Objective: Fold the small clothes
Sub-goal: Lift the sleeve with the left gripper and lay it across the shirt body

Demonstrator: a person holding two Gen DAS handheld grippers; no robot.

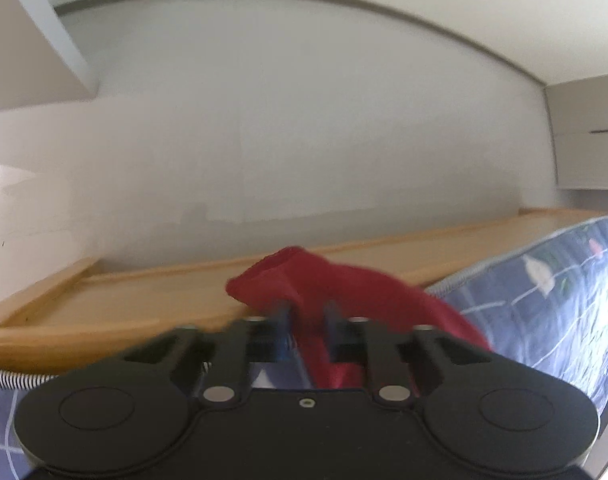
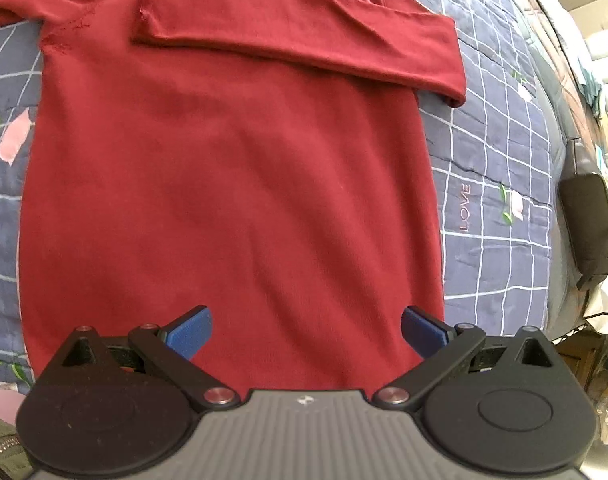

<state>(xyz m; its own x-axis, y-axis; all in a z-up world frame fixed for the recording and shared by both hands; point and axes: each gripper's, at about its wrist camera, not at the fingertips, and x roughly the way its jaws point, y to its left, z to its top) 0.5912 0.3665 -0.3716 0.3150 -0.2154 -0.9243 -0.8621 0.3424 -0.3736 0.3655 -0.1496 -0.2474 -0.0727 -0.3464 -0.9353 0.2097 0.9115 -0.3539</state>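
Red cloth fills both my views. My left claw is clamped on a bunched sleeve, lifted in front of the wooden bed frame. The red shirt lies flat on the checked blue bedspread, its other sleeve folded across the chest. My right claw hovers spread wide over the hem, gripping nothing.

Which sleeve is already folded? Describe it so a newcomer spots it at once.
Start at the blue checked bedcover, then the red shirt spread flat on it. The folded sleeve lies across the chest near the collar, cuff pointing left; the other sleeve trails off the shirt's far left.
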